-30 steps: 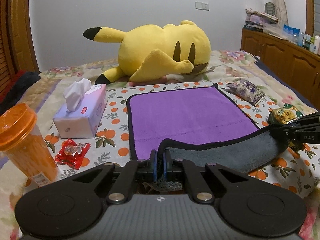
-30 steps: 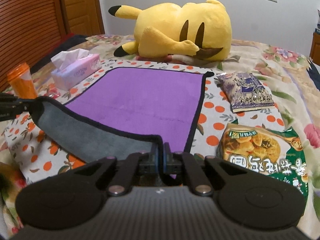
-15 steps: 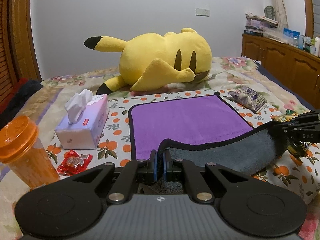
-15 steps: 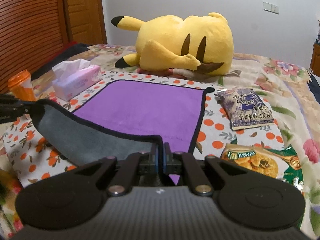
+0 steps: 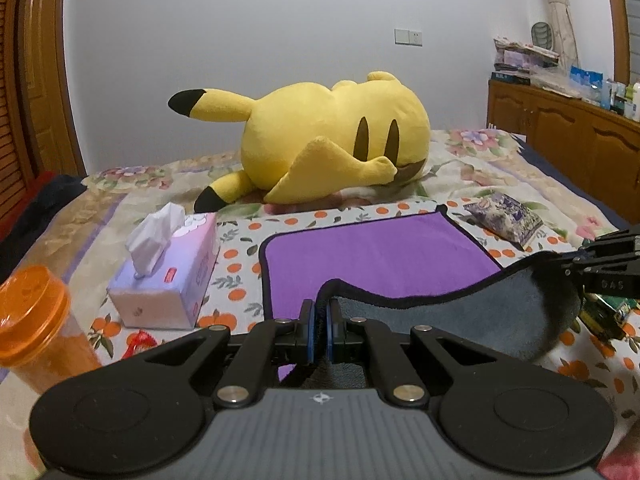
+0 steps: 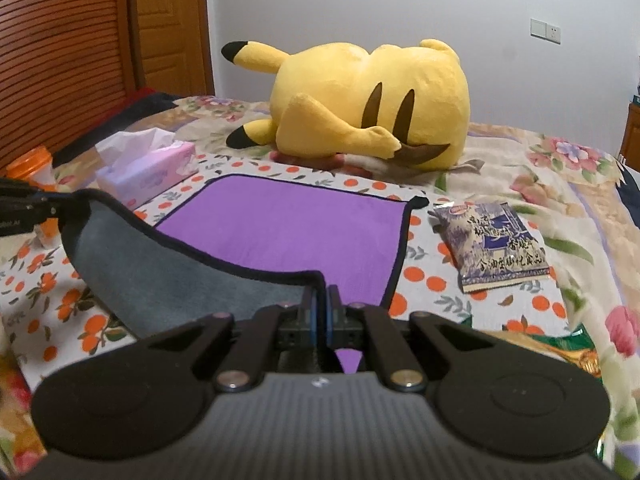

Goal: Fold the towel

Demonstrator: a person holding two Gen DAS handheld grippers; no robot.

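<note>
A towel, purple [image 5: 372, 252] on top and grey [image 5: 460, 320] underneath with a black hem, lies on the bed. Its near edge is lifted and curls over towards the far edge. My left gripper [image 5: 320, 320] is shut on the near left corner. My right gripper [image 6: 321, 312] is shut on the near right corner; it also shows at the right of the left wrist view [image 5: 600, 276]. In the right wrist view the purple face [image 6: 288, 232] lies flat ahead and the grey underside [image 6: 160, 272] sags between the grippers.
A yellow plush toy [image 5: 332, 144] lies beyond the towel. A tissue box [image 5: 168, 276] and an orange-lidded cup [image 5: 36, 320] stand to the left. A blue snack packet [image 6: 492, 244] and a green one [image 5: 608, 316] lie to the right. A wooden cabinet [image 5: 568, 144] stands at far right.
Both grippers have risen and carried the towel's near edge up and forward. More of the purple face is covered by the lifted grey side.
</note>
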